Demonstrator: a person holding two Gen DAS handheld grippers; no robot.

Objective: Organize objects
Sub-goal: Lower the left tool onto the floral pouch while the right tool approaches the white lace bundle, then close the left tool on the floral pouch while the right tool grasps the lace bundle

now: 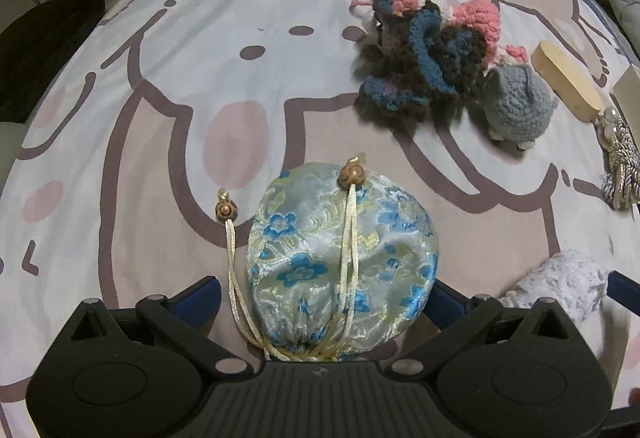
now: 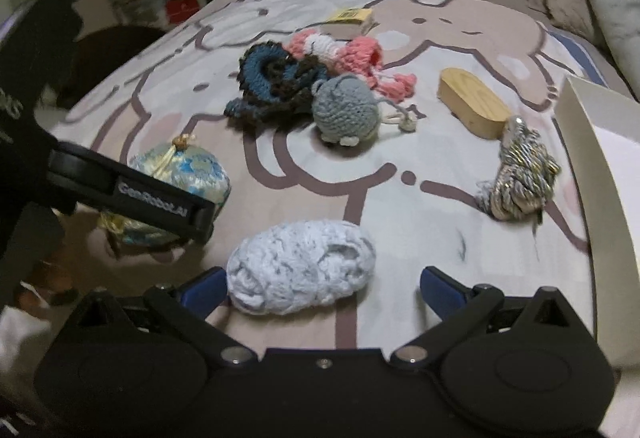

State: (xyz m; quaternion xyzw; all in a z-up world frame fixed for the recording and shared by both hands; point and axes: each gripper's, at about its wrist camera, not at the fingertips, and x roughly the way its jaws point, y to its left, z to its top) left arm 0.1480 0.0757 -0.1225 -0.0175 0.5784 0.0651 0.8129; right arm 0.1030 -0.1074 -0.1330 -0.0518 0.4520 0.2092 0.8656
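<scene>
While the left gripper has its jaws spread around the pouch on the bed, apparently not yet squeezing, the right gripper straddles the yarn ball, jaws apart. Centre each bundle, close gently, then lift toward the box at far right

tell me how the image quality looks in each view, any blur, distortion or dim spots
Left wrist view: strong fisheye bowing of the bedspread, dark corners, soft focus; the brocade pouch is fairly crisp, the white yarn ball smeared at the edge. Right wrist view: dim room light, the same curvature, blurred left margin around the left hand-held gripper, and a pale box wall washed out.
</scene>
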